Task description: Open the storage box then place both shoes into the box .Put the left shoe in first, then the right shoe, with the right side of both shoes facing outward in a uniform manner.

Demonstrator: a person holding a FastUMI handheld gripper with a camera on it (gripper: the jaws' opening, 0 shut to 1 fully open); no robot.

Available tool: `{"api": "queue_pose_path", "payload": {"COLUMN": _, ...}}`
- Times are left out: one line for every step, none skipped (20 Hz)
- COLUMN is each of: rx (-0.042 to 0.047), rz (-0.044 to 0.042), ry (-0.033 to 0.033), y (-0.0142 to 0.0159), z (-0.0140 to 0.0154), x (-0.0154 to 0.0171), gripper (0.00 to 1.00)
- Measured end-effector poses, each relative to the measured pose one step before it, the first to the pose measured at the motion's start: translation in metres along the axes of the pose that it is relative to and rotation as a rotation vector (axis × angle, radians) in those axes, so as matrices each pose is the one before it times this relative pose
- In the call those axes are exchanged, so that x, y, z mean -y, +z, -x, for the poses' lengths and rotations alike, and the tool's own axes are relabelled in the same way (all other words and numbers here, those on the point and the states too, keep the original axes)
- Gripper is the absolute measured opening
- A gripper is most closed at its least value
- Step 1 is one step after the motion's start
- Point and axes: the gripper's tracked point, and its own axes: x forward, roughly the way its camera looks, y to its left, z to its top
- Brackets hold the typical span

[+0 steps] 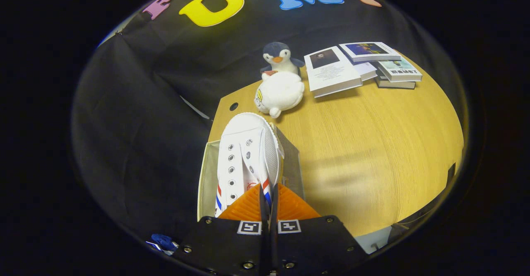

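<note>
Gripper [268,197] fingers pressed nearly together, pinching the side wall of a white canvas shoe [247,160] near its heel opening. Shoe held toe-forward above the open storage box [203,180], sole side toward the wooden table [372,151]; whether the sole touches the box floor cannot be told.

Handling, as judged:
- Light in weight, so carried easily on a thin pinch.
- Soft, pliable upper; expect the wall to fold under the fingers and the toe to droop or swing.
- Rubber toe cap and sole stiffer, with some grip against the box walls.
- Not fragile.

Recommended hold: collar or side wall by the heel, as at present; keeps the toe free to lead into the box. Lower slowly, check orientation, then release only once the sole is supported.

Beyond the shoe on the table: white plush toy [279,93], penguin plush [278,58] behind it, stack of books [364,64] to one side, well apart from the box.
</note>
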Motion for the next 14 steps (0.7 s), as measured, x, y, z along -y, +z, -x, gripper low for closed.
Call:
{"api": "queue_pose_path", "payload": {"rx": -0.00730, "rz": 0.00459, "ry": -0.00353, "y": -0.00249, "z": -0.00545, "x": -0.00321, "gripper": 0.00}}
{"api": "queue_pose_path", "payload": {"rx": -0.00492, "rz": 0.00528, "ry": -0.00528, "y": -0.00256, "z": -0.00465, "x": -0.00227, "gripper": 0.00}}
{"api": "queue_pose_path", "payload": {"rx": -0.00439, "rz": 0.00746, "ry": -0.00900, "y": -0.00213, "z": -0.00416, "x": -0.00118, "gripper": 0.00}}
{"api": "queue_pose_path", "payload": {"rx": -0.00559, "rz": 0.00672, "ry": -0.01222, "y": -0.00355, "z": -0.00399, "x": 0.00028, "gripper": 0.00}}
{"api": "queue_pose_path", "payload": {"rx": -0.00665, "rz": 0.00726, "ry": -0.01418, "y": -0.00264, "z": -0.00435, "x": 0.00065, "gripper": 0.00}}
{"api": "queue_pose_path", "payload": {"rx": -0.00522, "rz": 0.00660, "ry": -0.01521, "y": -0.00299, "z": -0.00335, "x": 0.00195, "gripper": 0.00}}
{"api": "queue_pose_path", "payload": {"rx": -0.00535, "rz": 0.00713, "ry": -0.01527, "y": -0.00216, "z": -0.00420, "x": 0.00191, "gripper": 0.00}}
{"api": "queue_pose_path", "payload": {"rx": -0.00359, "rz": 0.00492, "ry": -0.01282, "y": -0.00245, "z": -0.00331, "x": 0.00235, "gripper": 0.00}}
{"api": "queue_pose_path", "payload": {"rx": 0.00161, "rz": 0.00223, "ry": -0.00217, "y": -0.00026, "z": -0.00238, "x": -0.00013, "gripper": 0.01}}
{"api": "queue_pose_path", "payload": {"rx": 0.00129, "rz": 0.00051, "ry": 0.00240, "y": 0.00049, "z": -0.00255, "x": -0.00212, "gripper": 0.01}}
{"api": "queue_pose_path", "payload": {"rx": -0.00376, "rz": 0.00243, "ry": -0.00259, "y": -0.00095, "z": -0.00088, "x": -0.00097, "gripper": 0.01}}
{"api": "queue_pose_path", "payload": {"rx": 0.00178, "rz": 0.00009, "ry": -0.00574, "y": -0.00003, "z": -0.00039, "x": 0.00090, "gripper": 0.01}}
{"api": "queue_pose_path", "payload": {"rx": 0.00109, "rz": 0.00180, "ry": -0.00434, "y": 0.00002, "z": -0.00213, "x": 0.00064, "gripper": 0.01}}
{"api": "queue_pose_path", "payload": {"rx": 0.00135, "rz": 0.00193, "ry": -0.00109, "y": 0.00066, "z": -0.00181, "x": -0.00012, "gripper": 0.02}}
